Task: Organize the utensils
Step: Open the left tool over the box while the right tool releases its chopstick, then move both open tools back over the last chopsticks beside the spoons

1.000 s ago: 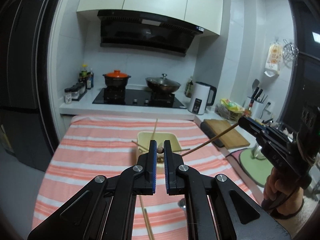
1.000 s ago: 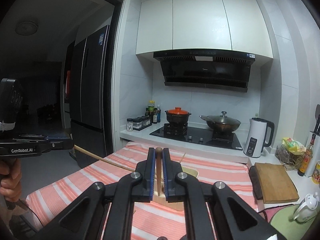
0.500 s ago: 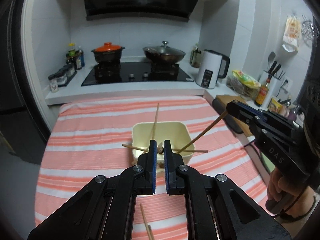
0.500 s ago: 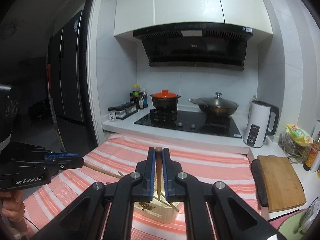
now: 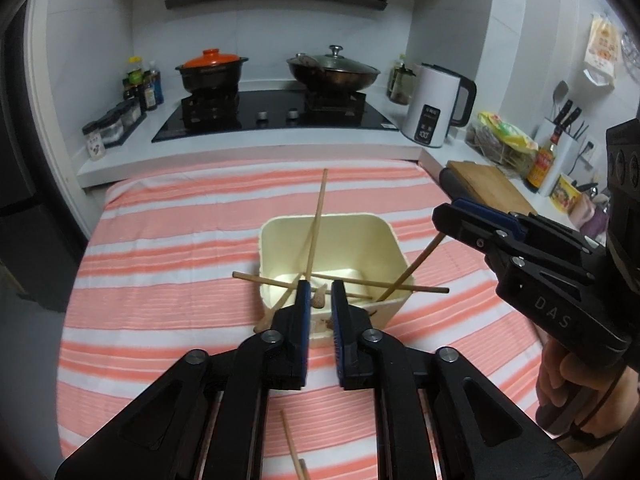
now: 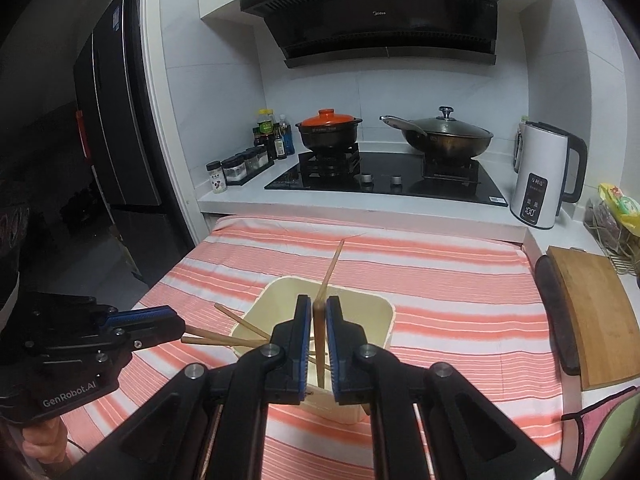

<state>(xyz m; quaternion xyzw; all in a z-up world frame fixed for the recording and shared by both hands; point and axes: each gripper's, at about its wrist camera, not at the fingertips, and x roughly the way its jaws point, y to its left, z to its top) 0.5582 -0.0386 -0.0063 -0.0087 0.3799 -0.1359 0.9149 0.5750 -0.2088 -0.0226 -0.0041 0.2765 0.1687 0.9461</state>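
A cream bin (image 5: 390,236) (image 6: 386,314) stands mid-table on the striped cloth and holds several wooden chopsticks (image 5: 316,216). My left gripper (image 5: 318,292) hovers at the bin's near wall, shut on a wooden chopstick (image 5: 319,301); in the right wrist view that chopstick (image 6: 208,339) juts from the left gripper (image 6: 176,324) toward the bin. My right gripper (image 6: 319,312) is shut on another wooden chopstick (image 6: 320,344), whose lower end (image 5: 412,270) dips into the bin's right side below the right gripper (image 5: 444,224).
A loose chopstick (image 5: 292,448) lies on the cloth near me. A wooden cutting board (image 6: 596,316) sits right of the table. Behind are the hob with an orange-lidded pot (image 5: 212,68) and wok (image 5: 332,68), a white kettle (image 5: 434,106), and spice jars (image 5: 116,124).
Both grippers have tilted down and come closer to the bin. The right gripper's chopstick tip has lowered into the bin. Both stay shut on their chopsticks.
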